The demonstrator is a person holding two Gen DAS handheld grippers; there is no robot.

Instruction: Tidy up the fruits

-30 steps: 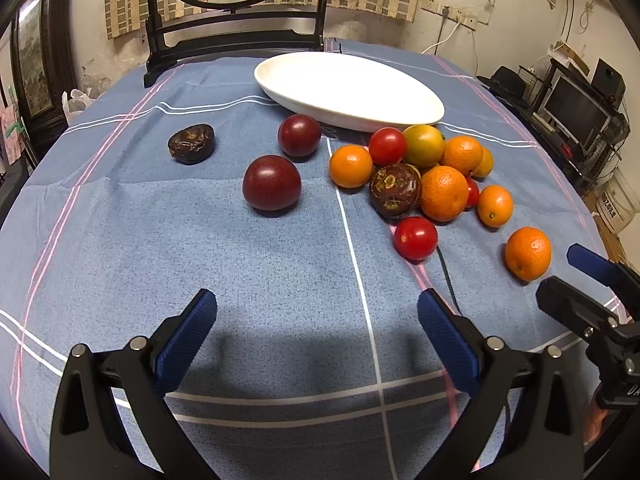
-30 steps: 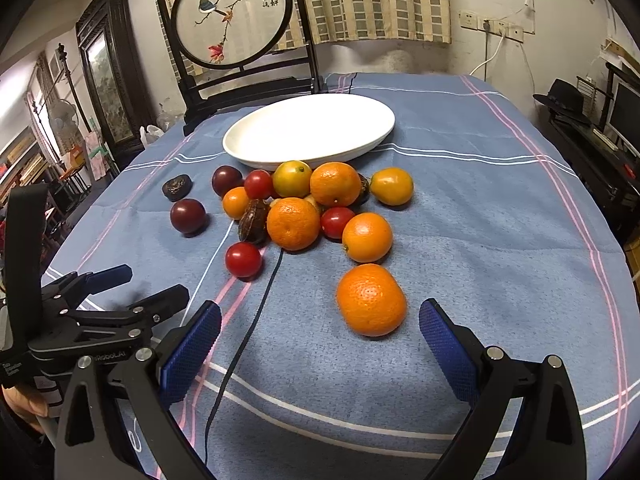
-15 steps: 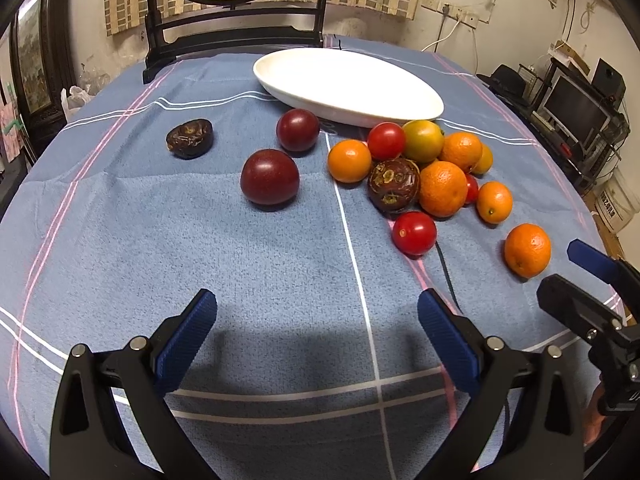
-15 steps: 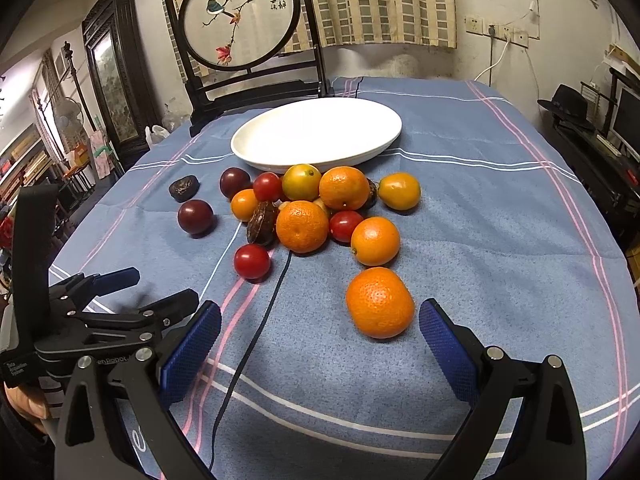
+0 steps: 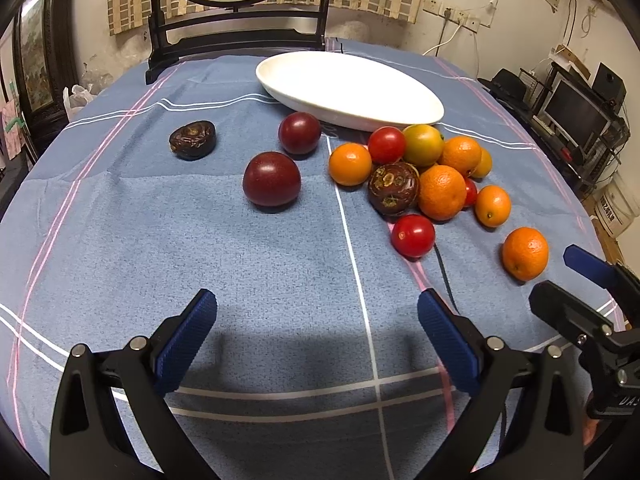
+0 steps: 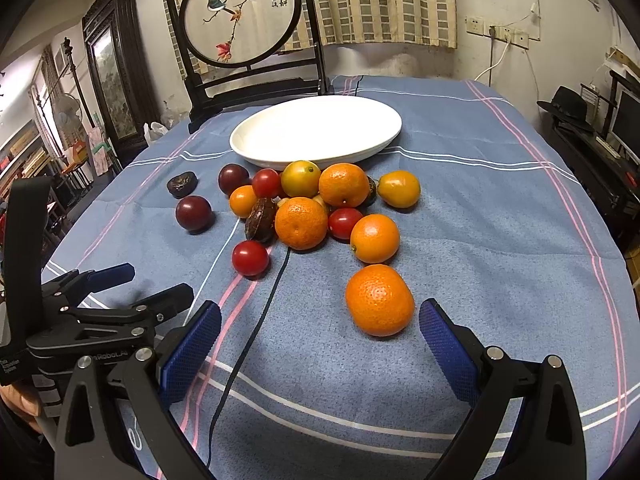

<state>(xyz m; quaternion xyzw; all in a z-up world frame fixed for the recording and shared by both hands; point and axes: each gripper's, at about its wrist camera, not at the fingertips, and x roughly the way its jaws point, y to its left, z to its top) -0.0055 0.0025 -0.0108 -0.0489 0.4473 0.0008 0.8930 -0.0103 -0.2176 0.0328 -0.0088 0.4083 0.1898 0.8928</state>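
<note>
An empty white oval plate (image 5: 352, 84) (image 6: 316, 128) stands at the back of the blue tablecloth. In front of it lie several oranges, red tomatoes and dark fruits in a loose pile (image 6: 304, 200). A lone orange (image 6: 379, 300) (image 5: 525, 253) lies nearest my right gripper (image 6: 320, 336), which is open and empty, the orange just ahead between its fingers. My left gripper (image 5: 318, 328) is open and empty above bare cloth. A dark red plum (image 5: 272, 178) lies ahead of it. A wrinkled brown fruit (image 5: 193, 140) sits apart at the left.
A black cable (image 6: 256, 328) runs over the cloth from the pile toward me. A dark wooden chair (image 6: 244, 40) with a round painted panel stands behind the table. Shelves and a monitor (image 5: 576, 112) are at the right.
Both grippers have tilted and risen slightly, so the fruits sit lower in view. Both stay open. No fruit has moved.
</note>
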